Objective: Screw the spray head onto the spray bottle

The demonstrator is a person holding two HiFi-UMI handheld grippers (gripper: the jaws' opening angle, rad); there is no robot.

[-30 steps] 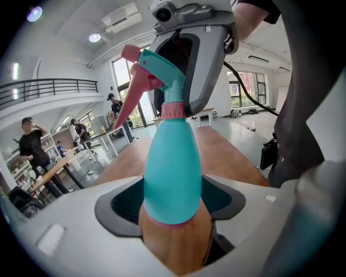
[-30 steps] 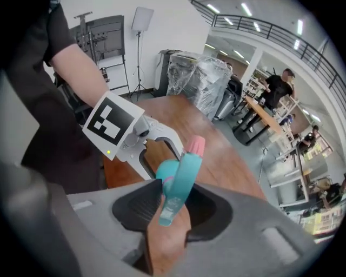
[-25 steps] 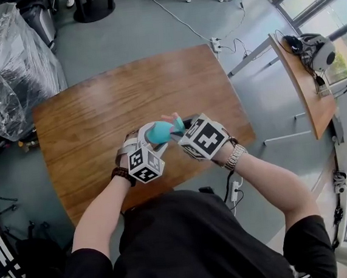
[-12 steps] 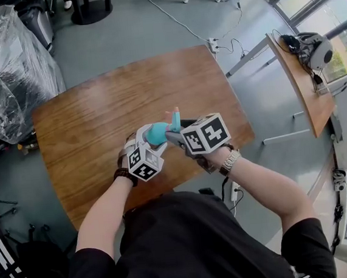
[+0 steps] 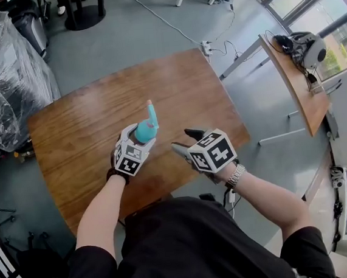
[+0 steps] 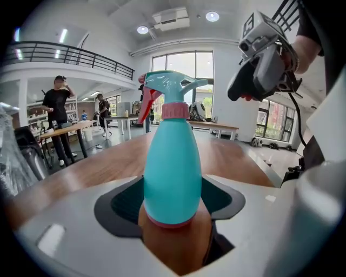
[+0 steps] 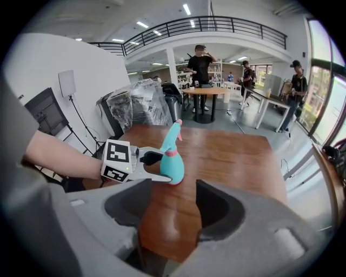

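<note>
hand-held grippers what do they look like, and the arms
Left hand-held gripper and right hand-held gripper: light grey, dark-lined jaws, each with a white cube of black square markers. Black short sleeves; bead bracelet left, metal watch right.

Teal spray bottle (image 5: 143, 132), its spray head (image 5: 152, 112) fitted, tilts in the left hand-held gripper (image 5: 138, 140).

Glossy wooden table (image 5: 87, 131), seemingly plastic bottle (image 6: 172, 162)
</note>
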